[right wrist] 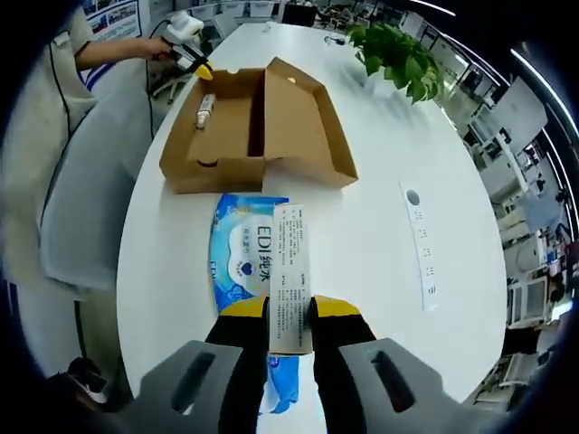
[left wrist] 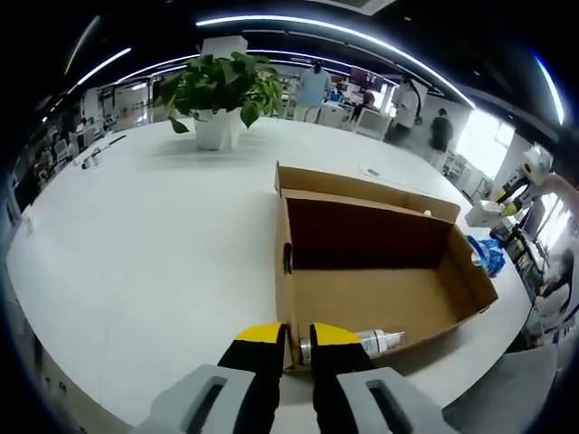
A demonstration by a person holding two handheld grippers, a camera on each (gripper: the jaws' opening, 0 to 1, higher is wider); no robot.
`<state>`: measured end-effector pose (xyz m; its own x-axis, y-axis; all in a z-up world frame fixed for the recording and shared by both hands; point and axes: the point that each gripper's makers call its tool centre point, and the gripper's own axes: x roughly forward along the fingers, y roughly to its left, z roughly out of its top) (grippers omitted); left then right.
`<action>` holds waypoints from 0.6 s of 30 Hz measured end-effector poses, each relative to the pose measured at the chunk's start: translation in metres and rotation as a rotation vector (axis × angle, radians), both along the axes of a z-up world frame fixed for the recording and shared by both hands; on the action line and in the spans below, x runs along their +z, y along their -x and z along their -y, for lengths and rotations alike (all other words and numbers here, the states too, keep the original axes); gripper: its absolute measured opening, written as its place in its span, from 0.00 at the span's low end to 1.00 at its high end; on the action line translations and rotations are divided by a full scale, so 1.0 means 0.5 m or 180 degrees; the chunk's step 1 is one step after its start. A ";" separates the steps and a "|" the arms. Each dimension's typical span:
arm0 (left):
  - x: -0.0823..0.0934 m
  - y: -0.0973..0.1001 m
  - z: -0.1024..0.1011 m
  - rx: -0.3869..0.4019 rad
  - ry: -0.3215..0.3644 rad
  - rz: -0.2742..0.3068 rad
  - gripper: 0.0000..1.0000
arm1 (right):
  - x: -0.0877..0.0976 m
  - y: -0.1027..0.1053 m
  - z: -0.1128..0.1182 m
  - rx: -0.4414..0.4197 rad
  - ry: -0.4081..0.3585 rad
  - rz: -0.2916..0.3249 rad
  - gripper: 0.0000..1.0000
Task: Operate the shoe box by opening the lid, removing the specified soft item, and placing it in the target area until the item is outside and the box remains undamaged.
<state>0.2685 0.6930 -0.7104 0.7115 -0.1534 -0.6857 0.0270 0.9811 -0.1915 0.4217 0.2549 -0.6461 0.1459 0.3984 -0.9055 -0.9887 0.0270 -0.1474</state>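
Note:
The brown cardboard shoe box (left wrist: 380,298) lies open on the white table, its lid (right wrist: 298,122) folded back. A small clear bottle (left wrist: 375,341) rests inside along the near wall. My left gripper (left wrist: 296,348) pinches the box's near wall at a corner; it also shows as the left gripper (right wrist: 194,56) at the box's far end. A soft blue and white pack (right wrist: 242,249) with a white label strip lies on the table in front of the box. My right gripper (right wrist: 289,321) is shut on the pack's near end. The pack (left wrist: 488,255) appears beyond the box.
A potted green plant (left wrist: 222,86) stands farther along the table, also seen as the plant (right wrist: 398,50). A flat white strip (right wrist: 421,244) lies right of the pack. A person's sleeve (right wrist: 54,154) and a grey chair (right wrist: 90,208) sit by the table's edge.

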 end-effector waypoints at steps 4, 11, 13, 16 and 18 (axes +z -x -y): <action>0.000 -0.001 0.000 -0.0003 0.0005 -0.0006 0.10 | -0.015 -0.013 0.022 -0.0022 0.0085 0.0011 0.15; -0.001 -0.002 -0.001 -0.0007 0.0024 -0.0011 0.10 | -0.041 -0.032 0.056 -0.0071 0.0228 -0.0017 0.15; -0.001 -0.002 -0.001 -0.0010 0.0022 -0.0010 0.10 | -0.050 -0.046 0.070 -0.0089 0.0259 -0.0026 0.15; -0.002 -0.002 -0.001 -0.0015 0.0012 -0.0012 0.10 | -0.061 -0.061 0.086 -0.0134 0.0296 -0.0038 0.15; -0.002 -0.001 -0.001 -0.0008 0.0015 -0.0012 0.10 | -0.067 -0.059 0.095 -0.0154 0.0351 -0.0052 0.15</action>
<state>0.2692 0.6935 -0.7112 0.7084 -0.1586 -0.6877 0.0288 0.9801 -0.1964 0.4512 0.2075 -0.6797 0.1475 0.2891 -0.9459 -0.9889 0.0594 -0.1361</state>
